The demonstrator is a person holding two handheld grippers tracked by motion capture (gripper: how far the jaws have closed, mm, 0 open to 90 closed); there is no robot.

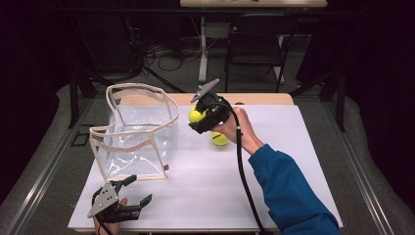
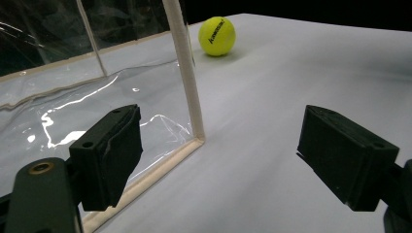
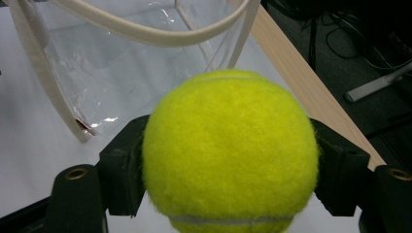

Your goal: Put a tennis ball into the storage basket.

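Observation:
My right gripper (image 1: 199,119) holds a yellow tennis ball (image 1: 196,115) just to the right of a clear plastic bag (image 1: 134,134) with cream trim, above the table. In the right gripper view the tennis ball (image 3: 231,150) sits pressed between both black jaws, with the bag's (image 3: 121,63) open rim ahead of it. A second tennis ball (image 1: 219,139) lies on the white table top under that hand. My left gripper (image 1: 139,190) rests open near the front edge, by the bag's near corner (image 2: 197,138); the second ball (image 2: 217,36) shows far beyond it.
The white table top (image 1: 279,147) has a wooden strip (image 1: 264,99) along its far edge. Beyond it stand a dark chair (image 1: 254,44) and a desk leg (image 1: 202,54) with cables on the floor. A person's blue sleeve (image 1: 288,191) crosses the front right.

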